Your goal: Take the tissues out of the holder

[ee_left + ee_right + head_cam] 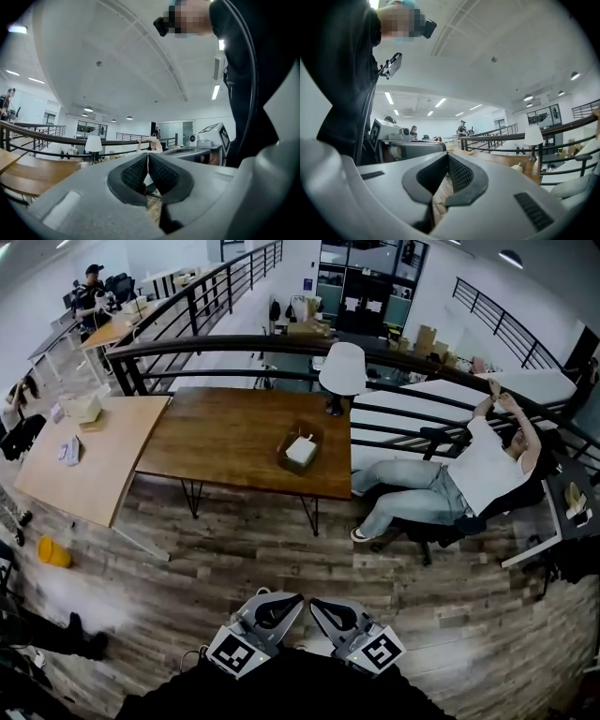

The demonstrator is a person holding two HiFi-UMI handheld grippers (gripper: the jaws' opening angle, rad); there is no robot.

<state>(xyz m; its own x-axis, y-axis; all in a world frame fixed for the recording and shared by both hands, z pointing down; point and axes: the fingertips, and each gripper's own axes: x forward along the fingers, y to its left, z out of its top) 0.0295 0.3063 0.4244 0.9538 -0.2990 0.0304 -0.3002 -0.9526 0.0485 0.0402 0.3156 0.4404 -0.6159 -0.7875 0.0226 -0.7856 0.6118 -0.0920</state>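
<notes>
Tissues: white tissues (301, 450) in brown holder (286, 461), well ahead of tongs.
Left tongs (277, 607): clenched empty, level.
Right tongs (335, 613): clenched empty, level.

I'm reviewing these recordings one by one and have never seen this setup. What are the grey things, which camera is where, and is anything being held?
There is no robot here: a person holds a hand-operated gripper in each hand. The head view looks down from the person's head. The left gripper and right gripper show at the bottom of it, each with a marker cube.

The other two pictures come from cameras riding on the grippers, looking along their fingers. The left fingers and the right fingers are closed together, with nothing between them.

Ahead, across the wooden floor, a dark table carries a tissue holder with white tissues, and a lamp. Neither gripper is near the holder. A person sits reclined at the right.
</notes>
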